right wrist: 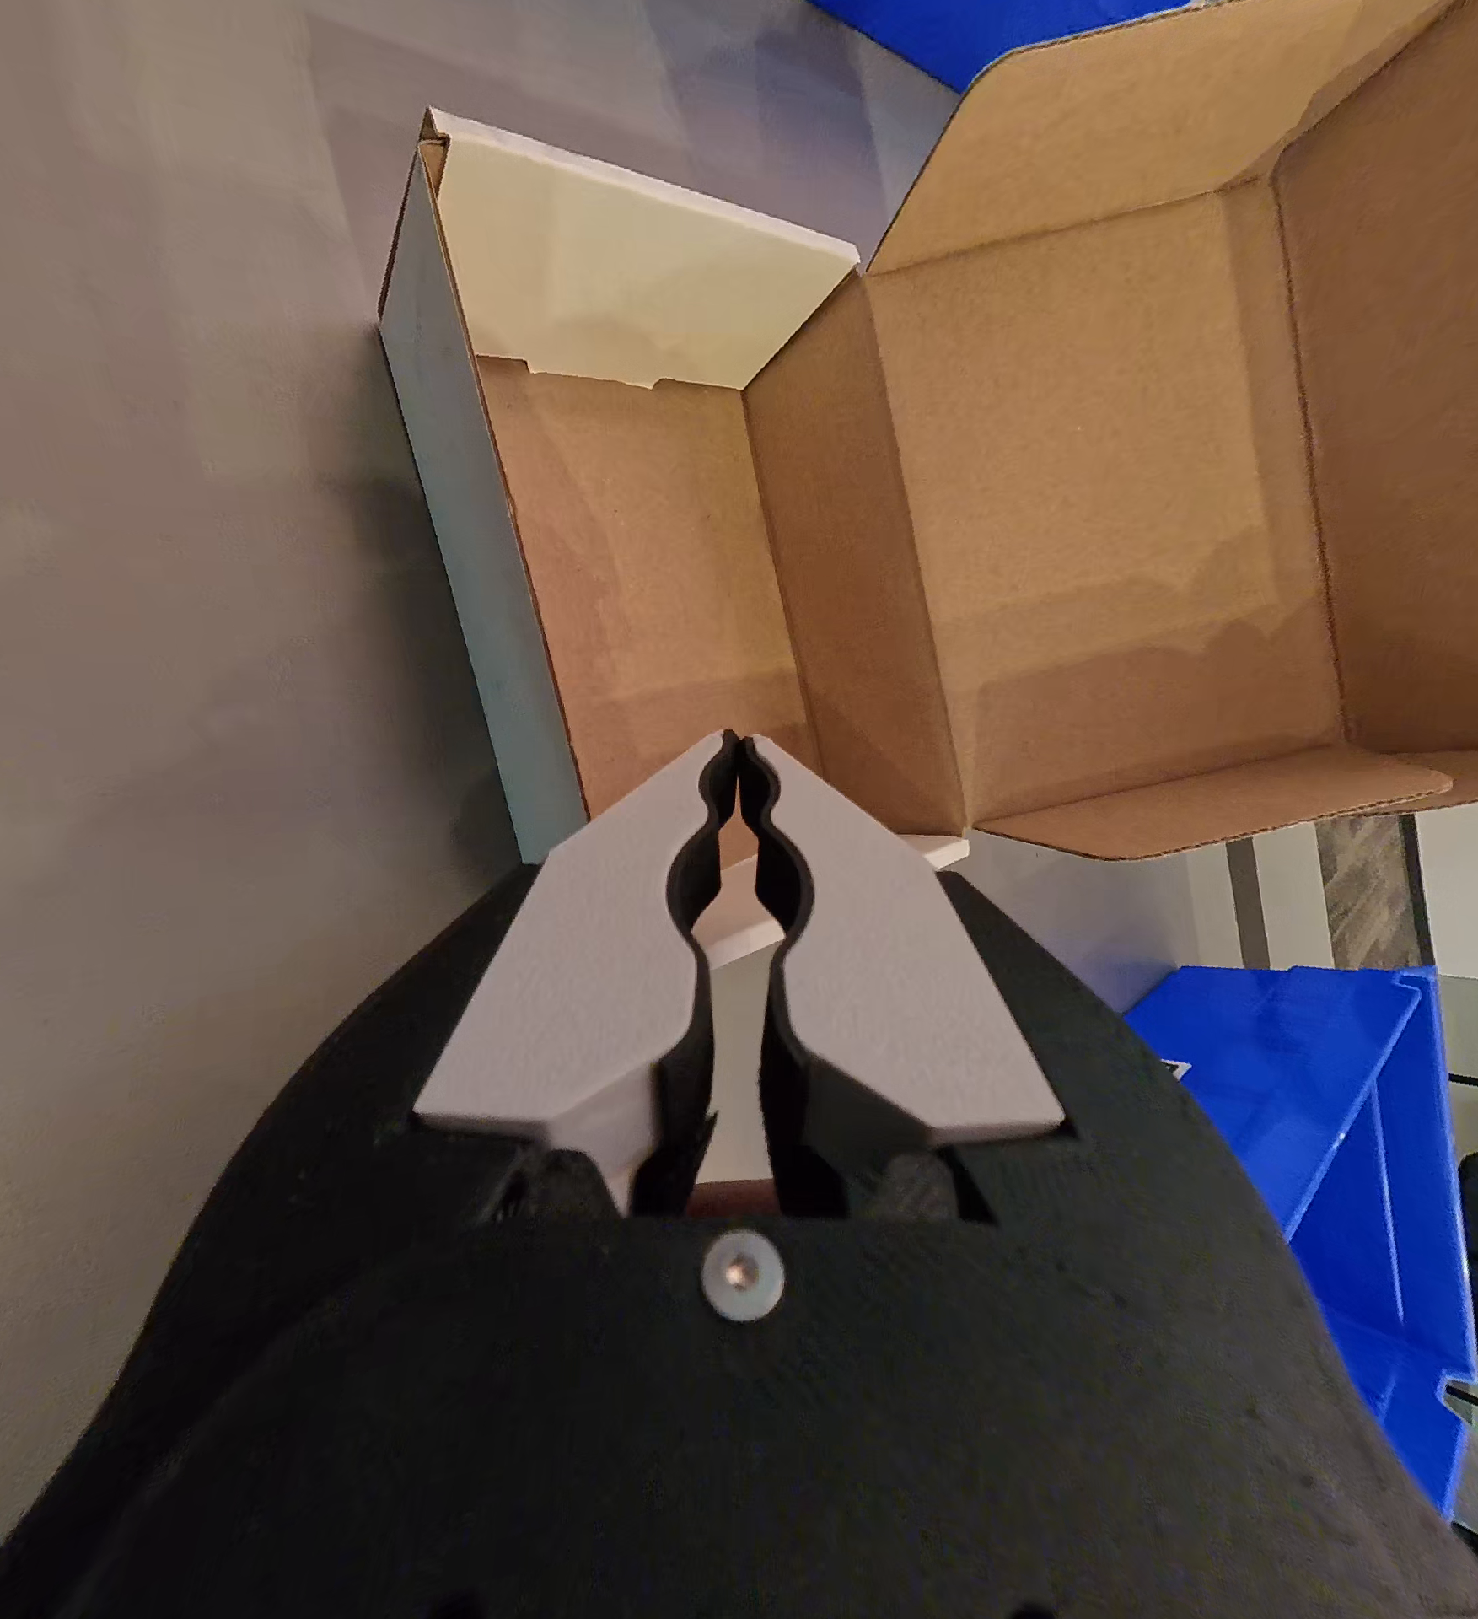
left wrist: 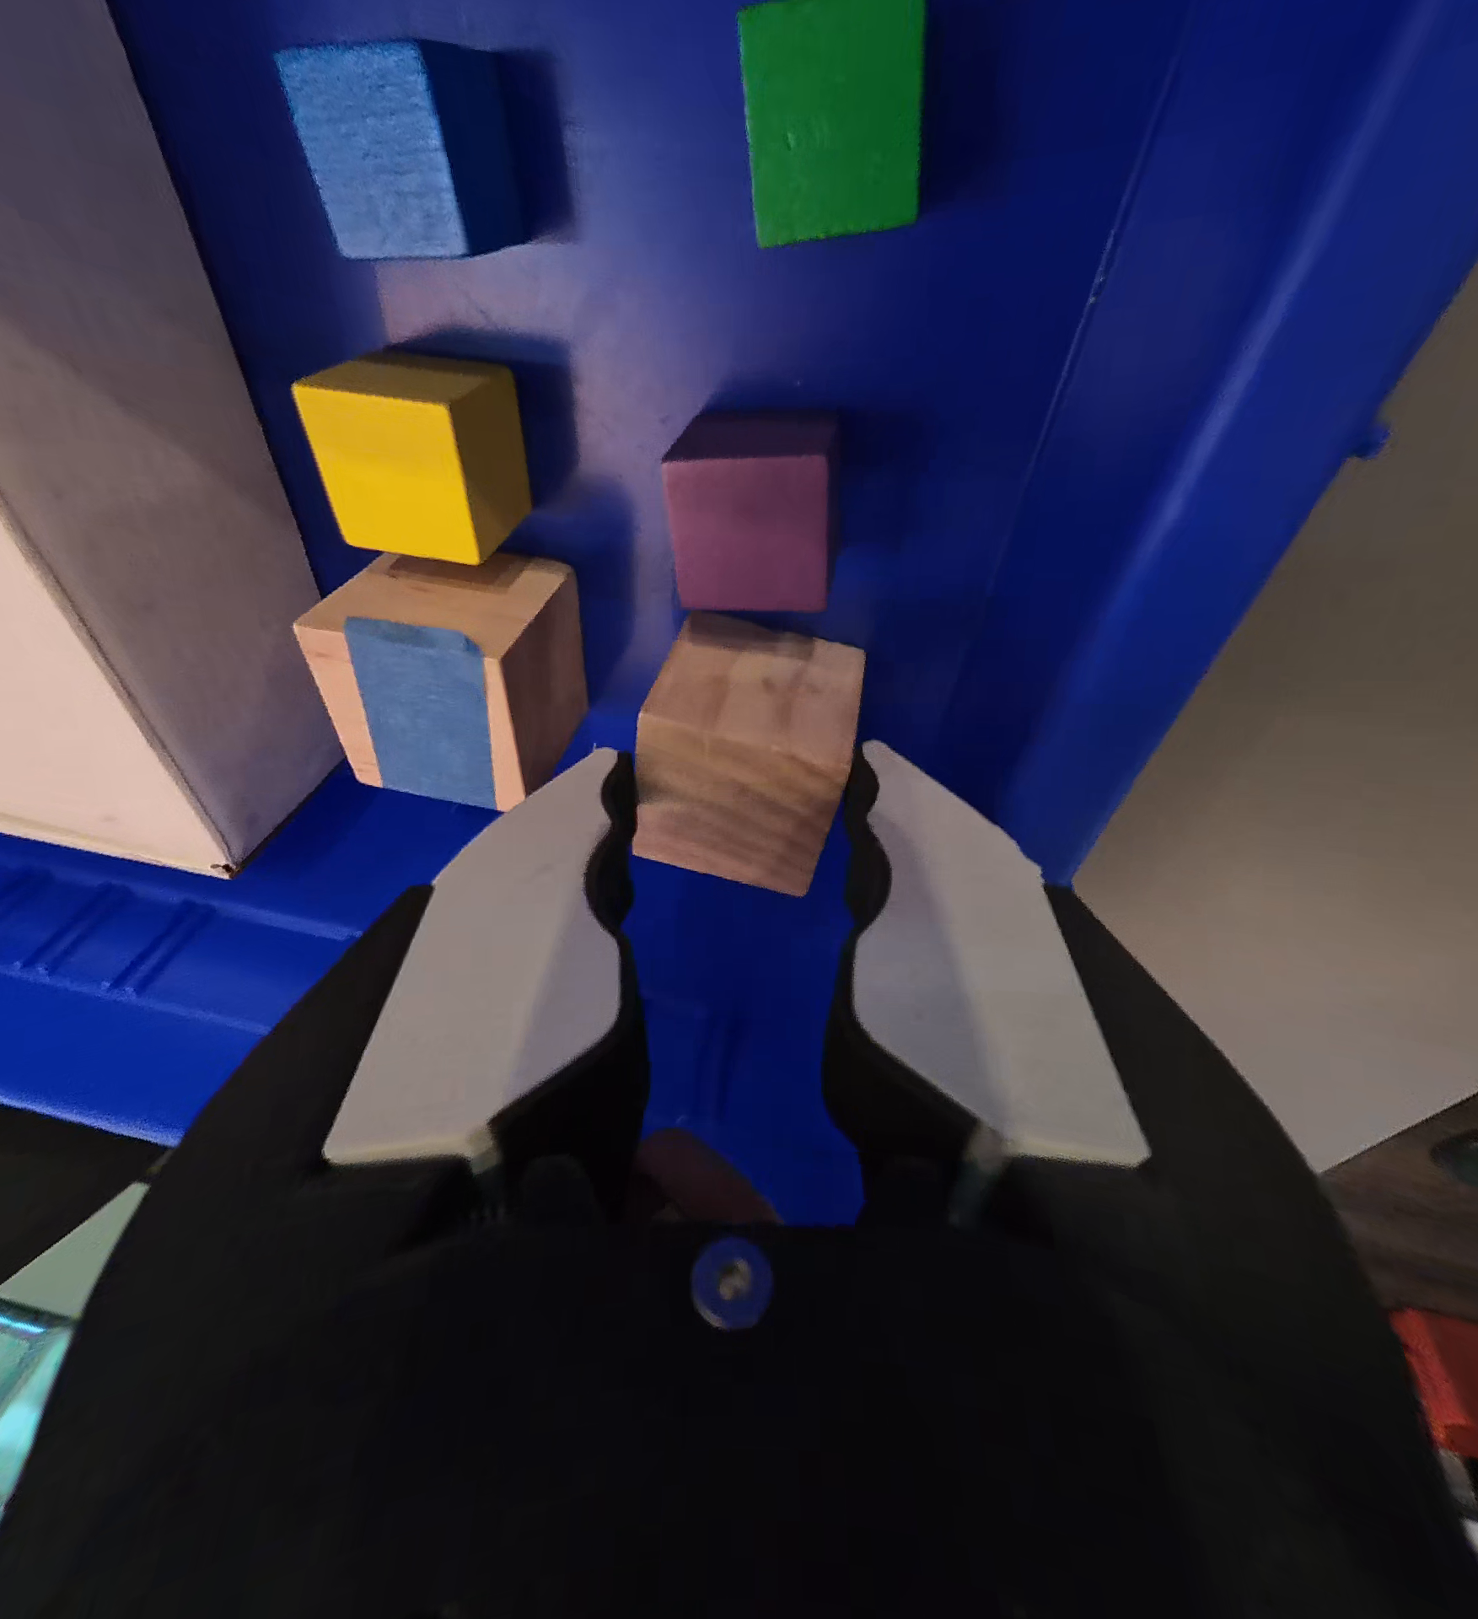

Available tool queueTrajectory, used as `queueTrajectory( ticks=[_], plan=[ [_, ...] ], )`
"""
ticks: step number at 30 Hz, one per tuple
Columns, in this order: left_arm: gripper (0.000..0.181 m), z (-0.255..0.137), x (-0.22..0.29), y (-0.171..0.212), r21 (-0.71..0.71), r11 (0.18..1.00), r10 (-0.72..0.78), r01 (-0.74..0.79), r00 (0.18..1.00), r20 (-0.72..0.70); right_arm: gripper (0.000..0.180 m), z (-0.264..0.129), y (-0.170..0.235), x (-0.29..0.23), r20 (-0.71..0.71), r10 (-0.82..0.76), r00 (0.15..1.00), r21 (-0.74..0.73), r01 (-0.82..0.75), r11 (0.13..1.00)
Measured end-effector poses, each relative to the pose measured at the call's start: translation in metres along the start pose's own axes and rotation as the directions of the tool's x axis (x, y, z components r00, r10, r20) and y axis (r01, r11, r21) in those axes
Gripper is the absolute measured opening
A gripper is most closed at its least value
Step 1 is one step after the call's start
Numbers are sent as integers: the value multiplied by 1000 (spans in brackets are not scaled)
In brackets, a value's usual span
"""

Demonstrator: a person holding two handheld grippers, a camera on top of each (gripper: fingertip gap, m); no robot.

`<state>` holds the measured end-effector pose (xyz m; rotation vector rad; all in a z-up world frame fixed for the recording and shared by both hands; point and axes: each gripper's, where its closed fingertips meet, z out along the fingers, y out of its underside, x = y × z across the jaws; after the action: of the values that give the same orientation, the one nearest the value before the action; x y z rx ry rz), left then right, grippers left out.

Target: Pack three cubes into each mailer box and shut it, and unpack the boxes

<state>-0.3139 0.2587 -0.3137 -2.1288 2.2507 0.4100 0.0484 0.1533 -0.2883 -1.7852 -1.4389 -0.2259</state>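
Closest to the lens in the left wrist view is the black-bodied left gripper [left wrist: 739, 788] with pale grey fingers, spread about a cube's width with a plain bare-wood cube [left wrist: 744, 753] sitting between the tips; can't tell if the pads actually touch it, the edges are smeared. That's inside a bright blue plastic bin [left wrist: 1068, 526]. I count six cubes in there: the plain one, a wooden cube with a blue painted stripe [left wrist: 437, 683] at 9 o'clock from it, a purple cube [left wrist: 748, 517] at 12, a yellow cube [left wrist: 411, 456] at 11, plus a blue cube [left wrist: 385, 149] and a green cube [left wrist: 831, 123] farther up, the green one cropped by the frame. A white cardboard box [left wrist: 61, 438] fills the 9 o'clock side, mostly cut off. In the right wrist view the right gripper [right wrist: 737, 745] is pinched together holding nothing, over an open brown-lined white mailer box [right wrist: 647, 543], its lid [right wrist: 1112, 482] swung out to 2 o'clock. A second blue bin [right wrist: 1296, 1139] sits at 4 o'clock, partly hidden.
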Motion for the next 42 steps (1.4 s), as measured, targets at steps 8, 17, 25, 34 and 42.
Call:
queueTrajectory(
  ticks=[8,17,25,34,42],
  plan=[
    [45,-58,0,-20,240,962,-152,133,986,63,0,0,-1,1,-11,-13,1000,6,13,1000],
    [44,-191,51,-189,709,706,-95,-1,991,96,0,0,-2,1,-15,-18,1000,3,18,1000],
    [44,-129,59,-284,614,789,-81,34,995,49,0,0,-1,0,-21,-23,1000,5,23,1000],
    [44,-87,49,-288,299,954,4,-30,996,86,0,2,-2,1,-14,-14,1000,7,14,1000],
    [44,-64,53,-288,156,987,38,-44,998,42,0,1,-2,1,-17,-13,1000,3,13,1000]
  ],
)
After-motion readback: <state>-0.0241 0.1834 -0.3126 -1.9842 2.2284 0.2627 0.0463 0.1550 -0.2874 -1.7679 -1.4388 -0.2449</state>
